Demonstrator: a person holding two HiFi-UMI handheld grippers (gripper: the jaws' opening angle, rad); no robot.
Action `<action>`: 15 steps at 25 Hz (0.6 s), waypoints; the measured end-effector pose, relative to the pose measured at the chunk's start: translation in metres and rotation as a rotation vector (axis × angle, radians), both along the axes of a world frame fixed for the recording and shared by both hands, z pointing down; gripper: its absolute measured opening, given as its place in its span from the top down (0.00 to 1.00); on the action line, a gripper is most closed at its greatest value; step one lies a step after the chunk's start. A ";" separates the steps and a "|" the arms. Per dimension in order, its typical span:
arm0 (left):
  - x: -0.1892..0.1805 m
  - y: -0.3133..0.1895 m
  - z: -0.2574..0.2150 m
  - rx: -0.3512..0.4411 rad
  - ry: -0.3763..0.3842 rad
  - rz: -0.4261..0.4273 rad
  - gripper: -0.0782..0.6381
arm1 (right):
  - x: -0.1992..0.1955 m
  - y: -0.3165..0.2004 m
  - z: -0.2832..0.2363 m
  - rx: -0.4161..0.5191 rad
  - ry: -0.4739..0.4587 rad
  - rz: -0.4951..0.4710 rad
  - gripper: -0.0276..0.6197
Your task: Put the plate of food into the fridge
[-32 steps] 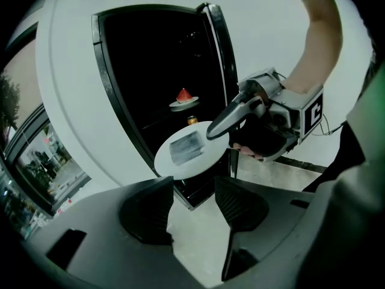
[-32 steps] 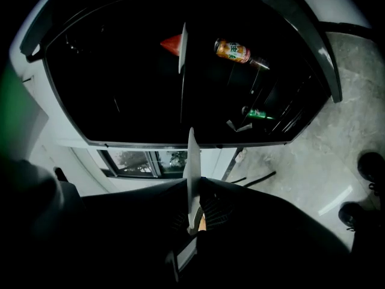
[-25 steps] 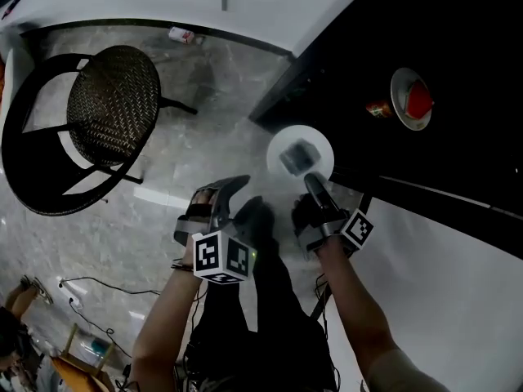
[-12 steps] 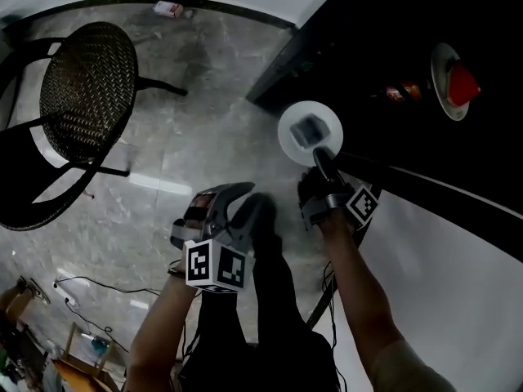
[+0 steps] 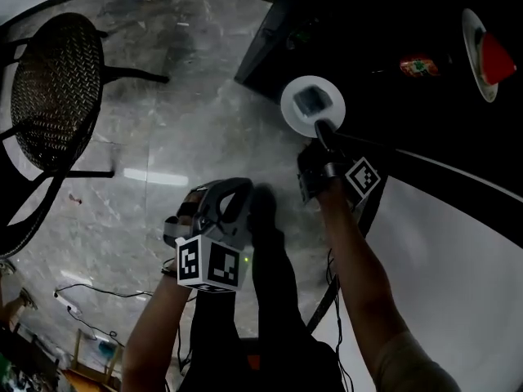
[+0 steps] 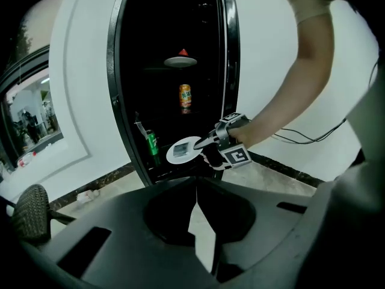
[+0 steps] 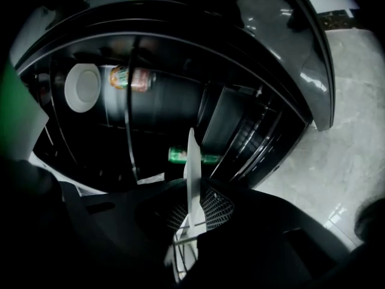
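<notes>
A white plate carries a grey squarish piece of food. My right gripper is shut on its near rim and holds it level at the open fridge's dark lower part. In the left gripper view the plate hangs just before the bottom shelf. The right gripper view shows the plate edge-on between my jaws. My left gripper hangs over the floor; its jaws have just been closing and meet with nothing between them.
Inside the fridge are a second plate with red food, an orange can and a green bottle. The white fridge door stands open at the right. A black wicker chair stands on the marble floor at the left.
The plate and right gripper have moved up the picture toward the fridge opening. The left gripper's jaws, spread apart a second ago, have come together.
</notes>
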State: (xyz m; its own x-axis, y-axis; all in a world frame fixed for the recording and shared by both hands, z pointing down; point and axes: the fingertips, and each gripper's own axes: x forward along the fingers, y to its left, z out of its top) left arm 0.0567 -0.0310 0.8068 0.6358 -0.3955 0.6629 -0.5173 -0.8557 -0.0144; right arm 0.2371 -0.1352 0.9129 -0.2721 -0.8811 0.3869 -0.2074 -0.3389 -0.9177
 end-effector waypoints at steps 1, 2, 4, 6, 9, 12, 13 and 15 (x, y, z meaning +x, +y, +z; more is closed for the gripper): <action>0.001 0.003 0.005 -0.003 -0.002 0.011 0.87 | 0.001 -0.002 0.006 0.001 -0.004 0.014 0.89; 0.003 0.005 0.010 -0.004 -0.004 0.023 0.87 | 0.003 -0.004 0.012 0.005 -0.008 0.026 0.89; 0.005 0.010 0.017 -0.003 -0.005 0.046 0.87 | 0.006 -0.009 0.020 0.017 -0.009 0.039 0.89; 0.007 0.012 0.023 0.002 -0.003 0.064 0.87 | 0.010 -0.016 0.026 0.035 -0.008 0.053 0.89; 0.007 0.010 0.030 0.016 -0.006 0.086 0.87 | 0.015 -0.027 0.033 0.074 -0.020 0.064 0.89; 0.005 0.002 0.036 0.032 -0.007 0.095 0.87 | 0.020 -0.037 0.039 0.104 -0.025 0.065 0.89; 0.005 -0.001 0.037 0.036 -0.006 0.095 0.87 | 0.022 -0.039 0.042 0.108 -0.027 0.068 0.89; 0.004 -0.008 0.041 0.047 -0.004 0.093 0.87 | 0.026 -0.043 0.050 0.114 -0.032 0.078 0.89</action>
State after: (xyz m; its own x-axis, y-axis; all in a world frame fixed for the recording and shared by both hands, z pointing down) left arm 0.0605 -0.0389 0.8475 0.6683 -0.3653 0.6481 -0.4353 -0.8984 -0.0575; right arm 0.2631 -0.1778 0.9624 -0.2116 -0.9378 0.2751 -0.1549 -0.2457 -0.9569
